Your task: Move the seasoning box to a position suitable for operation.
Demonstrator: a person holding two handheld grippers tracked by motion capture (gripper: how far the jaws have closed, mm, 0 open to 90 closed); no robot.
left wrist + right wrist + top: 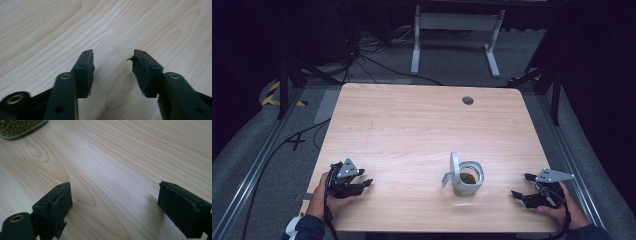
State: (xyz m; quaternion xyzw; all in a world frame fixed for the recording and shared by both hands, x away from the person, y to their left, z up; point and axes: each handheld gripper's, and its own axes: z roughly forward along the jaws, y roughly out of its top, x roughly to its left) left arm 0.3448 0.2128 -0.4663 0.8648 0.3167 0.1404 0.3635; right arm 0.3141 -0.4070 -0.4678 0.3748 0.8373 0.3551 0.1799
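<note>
A pale wooden bench (412,125) carries a lidded glass jar (468,177) of green beans near its front edge, lid flipped up; left tongs (360,183) and right tongs (520,187) rest released either side, well apart; nothing visibly begun.

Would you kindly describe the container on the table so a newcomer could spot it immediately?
On the light wooden table, look along the near edge, between the two hand-held grippers. There stands a clear jar of small green beans, its hinged lid flipped open to the left, the table's sole container.
</note>
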